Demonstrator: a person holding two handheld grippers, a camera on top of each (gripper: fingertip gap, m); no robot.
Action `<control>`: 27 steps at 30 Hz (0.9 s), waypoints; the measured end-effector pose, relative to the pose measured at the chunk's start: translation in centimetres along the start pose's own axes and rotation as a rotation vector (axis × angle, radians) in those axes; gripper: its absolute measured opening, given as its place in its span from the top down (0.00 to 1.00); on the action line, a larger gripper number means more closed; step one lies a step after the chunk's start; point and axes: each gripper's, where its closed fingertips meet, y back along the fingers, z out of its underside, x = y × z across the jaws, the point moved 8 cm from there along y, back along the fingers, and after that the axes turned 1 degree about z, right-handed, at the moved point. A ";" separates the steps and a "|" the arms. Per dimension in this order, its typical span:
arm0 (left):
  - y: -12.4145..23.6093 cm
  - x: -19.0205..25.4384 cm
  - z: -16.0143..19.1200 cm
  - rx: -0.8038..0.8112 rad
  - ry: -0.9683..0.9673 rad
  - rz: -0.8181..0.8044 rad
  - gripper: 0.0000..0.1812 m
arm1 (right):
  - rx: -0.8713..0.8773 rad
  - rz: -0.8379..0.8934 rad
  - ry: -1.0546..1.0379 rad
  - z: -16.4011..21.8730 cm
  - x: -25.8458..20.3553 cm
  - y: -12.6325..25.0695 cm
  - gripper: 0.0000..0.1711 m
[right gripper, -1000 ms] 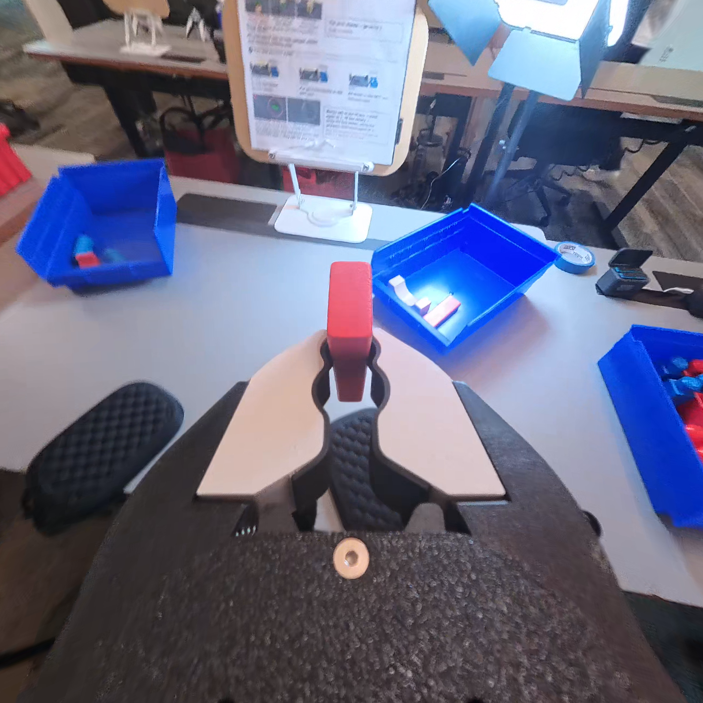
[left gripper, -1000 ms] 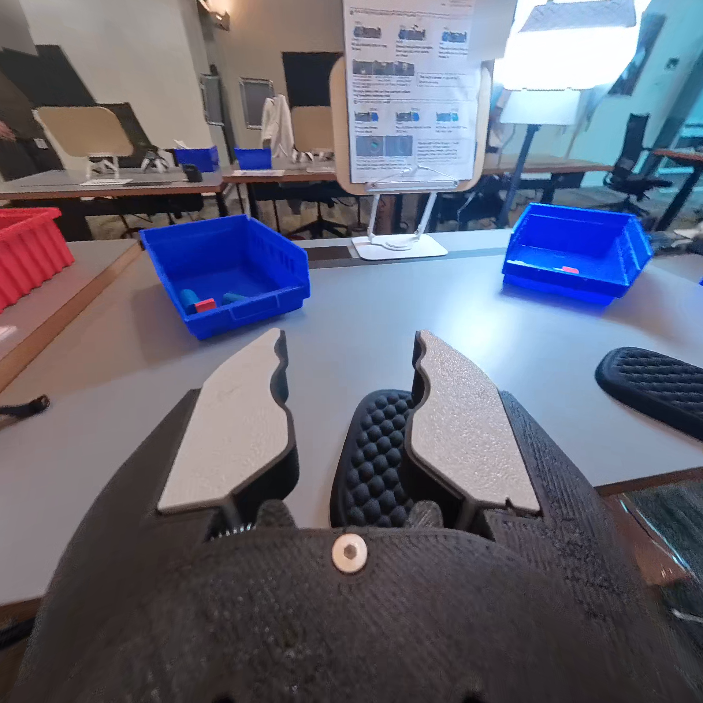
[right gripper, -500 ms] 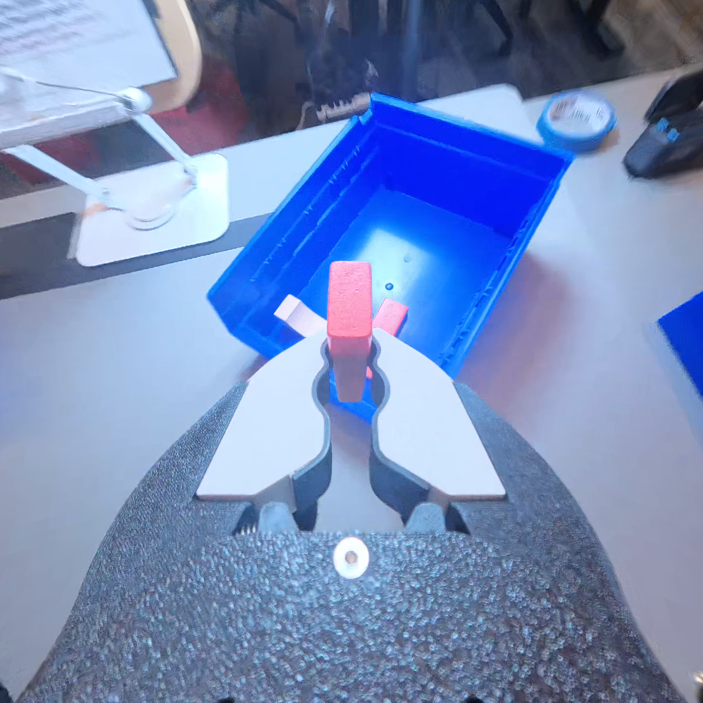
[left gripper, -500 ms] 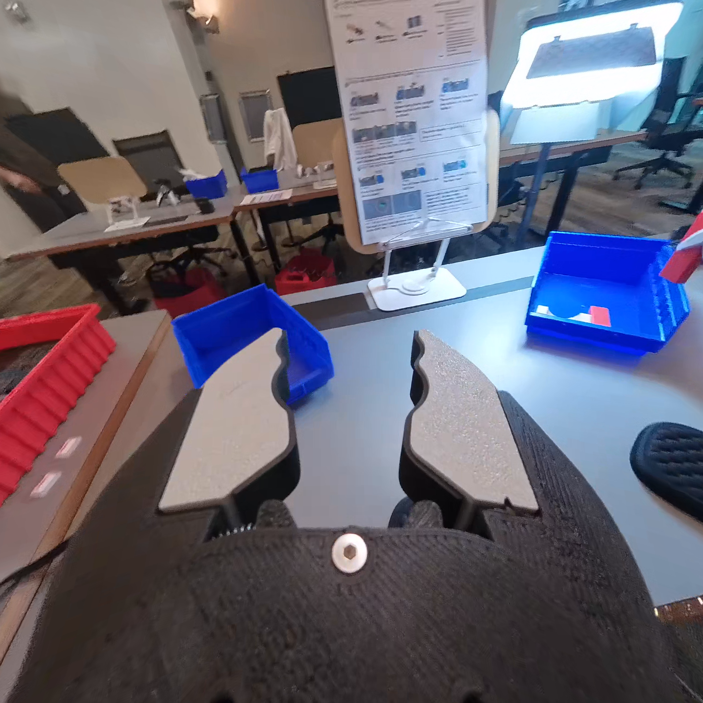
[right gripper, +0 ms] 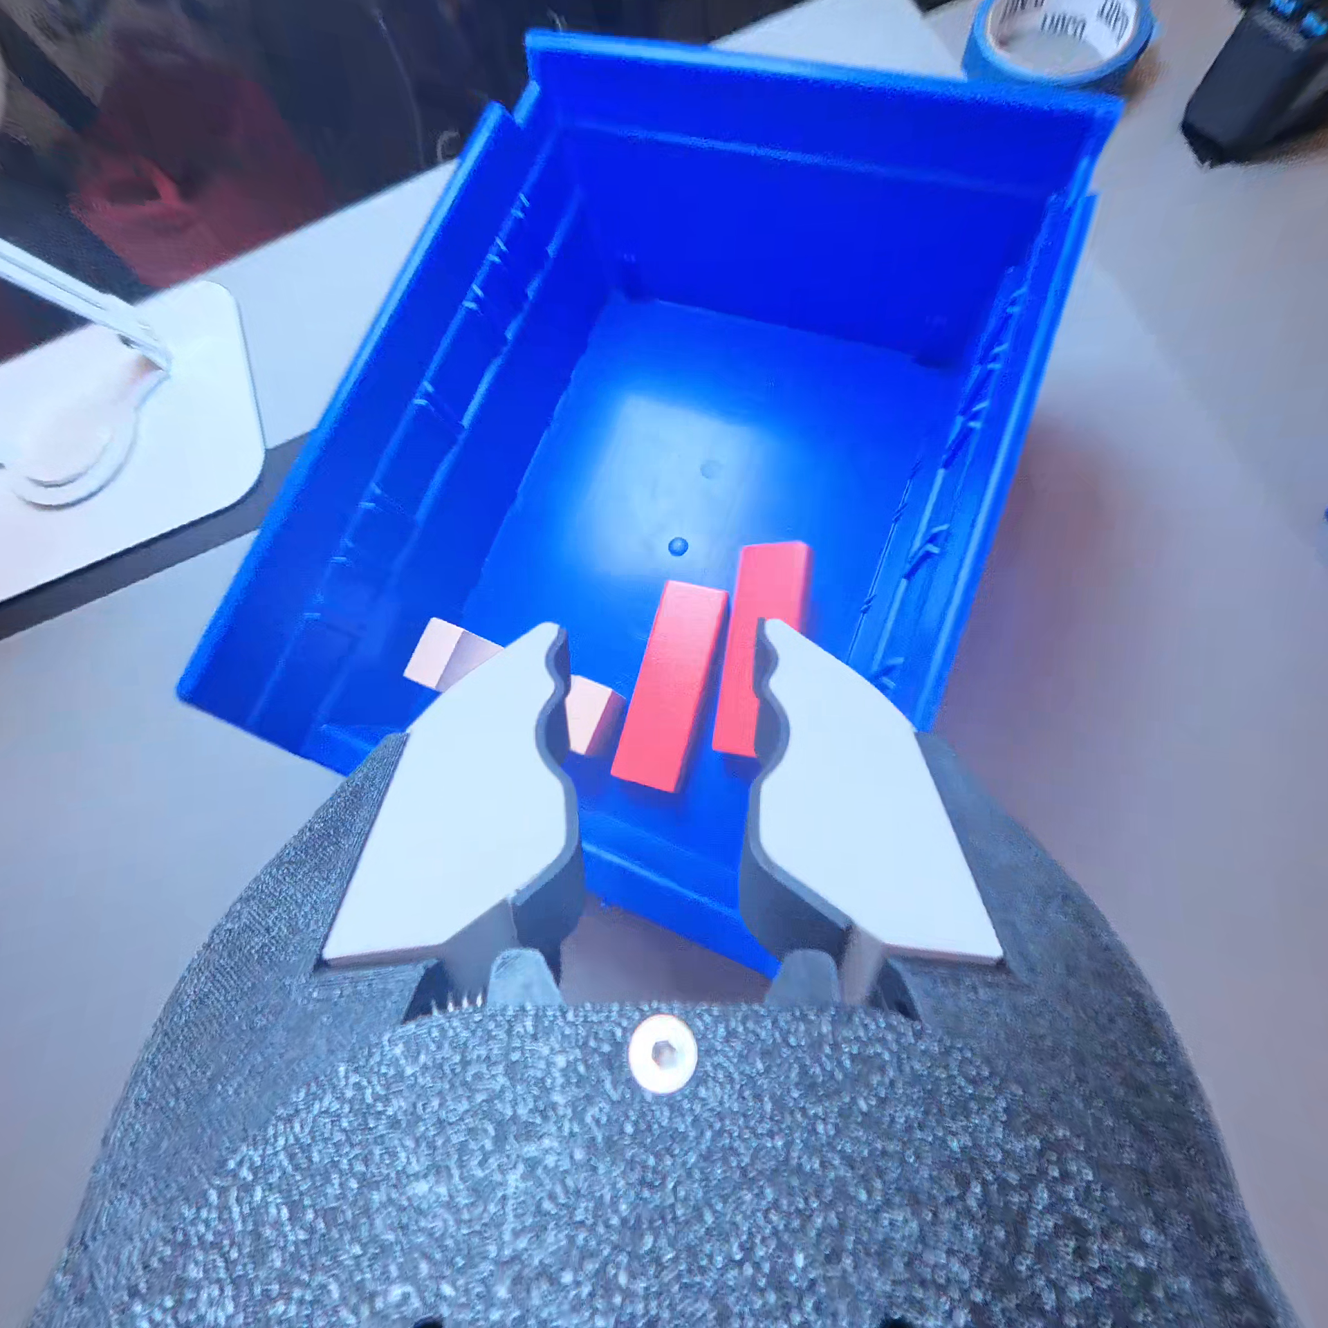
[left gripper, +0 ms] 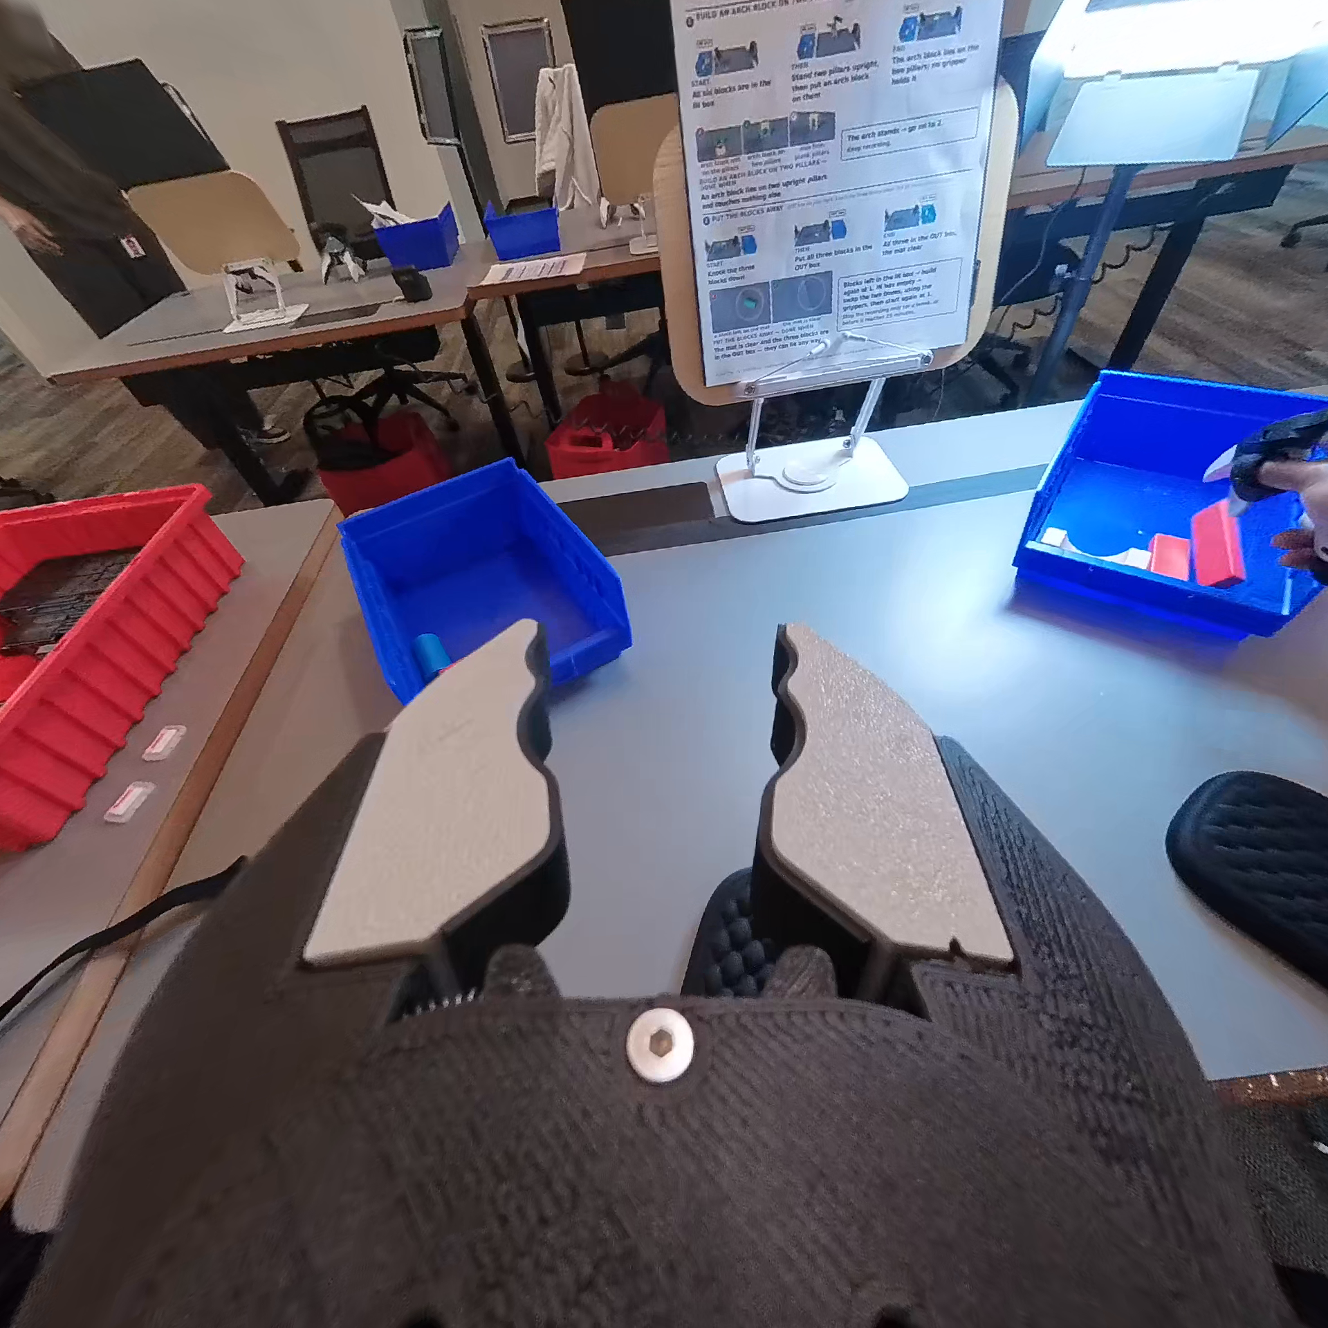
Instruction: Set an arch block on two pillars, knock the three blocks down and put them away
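Note:
My right gripper is open and empty, held over the near end of a blue bin. In the bin lie two red pillar blocks side by side and a pale arch block, partly hidden by my left finger. The left wrist view shows the same bin at the far right with the red blocks and the arch in it, and the right gripper above. My left gripper is open and empty over the grey table.
A second blue bin at the left holds a blue cylinder. A red crate stands at the far left. An instruction sheet on a white stand stands at the back. A blue tape roll lies behind the right bin. A black pad lies at the right. The gap from one gripper's tips to the other's is roughly 60 cm. The right tips stand about 12 cm off the pale arch block.
My right gripper moved forward over the bin and opened, letting the red block drop beside the other red block. My left gripper rose and tilted down a little, staying open.

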 end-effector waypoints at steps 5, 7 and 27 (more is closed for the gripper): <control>-2.5 -0.3 0.9 0.037 0.001 0.108 0.67 | 0.172 -0.082 0.069 1.0 0.9 7.1 0.70; -4.1 -0.4 1.8 0.042 0.037 0.173 0.66 | 0.229 -0.090 0.131 2.4 1.3 11.0 0.70; -1.0 3.6 14.8 0.002 0.069 0.301 0.62 | 0.386 -0.332 0.331 26.7 0.2 28.2 0.66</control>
